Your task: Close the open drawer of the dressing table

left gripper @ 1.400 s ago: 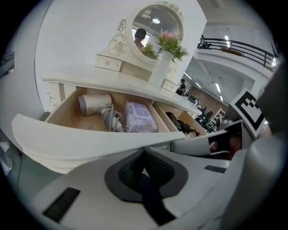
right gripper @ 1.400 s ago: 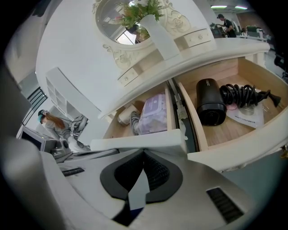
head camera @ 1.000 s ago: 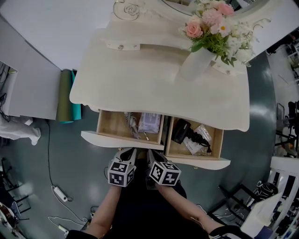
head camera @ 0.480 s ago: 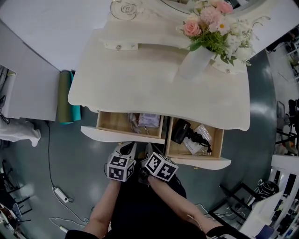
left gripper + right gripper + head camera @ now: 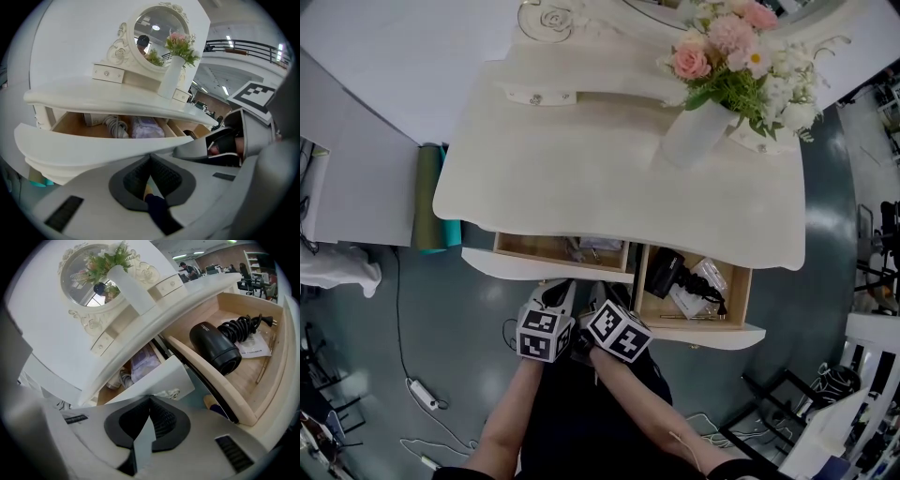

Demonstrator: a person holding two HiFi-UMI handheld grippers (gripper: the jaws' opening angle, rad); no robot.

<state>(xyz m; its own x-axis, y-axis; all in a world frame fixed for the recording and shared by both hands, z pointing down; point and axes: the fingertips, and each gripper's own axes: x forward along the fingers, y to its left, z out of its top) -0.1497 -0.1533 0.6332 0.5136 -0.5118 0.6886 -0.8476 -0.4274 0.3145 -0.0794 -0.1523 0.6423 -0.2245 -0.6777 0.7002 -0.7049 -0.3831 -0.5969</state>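
The cream dressing table (image 5: 581,178) has two drawers pulled out under its top. The left drawer (image 5: 539,266) sticks out only a little; a cable (image 5: 115,126) and a lilac pack (image 5: 145,126) lie inside. My left gripper (image 5: 557,294) and right gripper (image 5: 600,296) are side by side, both shut, tips against the left drawer's white front (image 5: 93,145). In the right gripper view the tips (image 5: 150,400) meet that front's right end (image 5: 161,376). The right drawer (image 5: 712,334) stands far out and holds a black hair dryer (image 5: 215,350) and papers.
A white vase of flowers (image 5: 712,112) and a small drawer unit (image 5: 539,94) stand on the tabletop by the mirror. A green roll (image 5: 429,197) leans left of the table. A power strip (image 5: 422,394) and cables lie on the grey floor. Chair frames (image 5: 853,403) stand at right.
The left drawer has slid well into the table, with both shut grippers following its front forward. The right drawer has stayed out.
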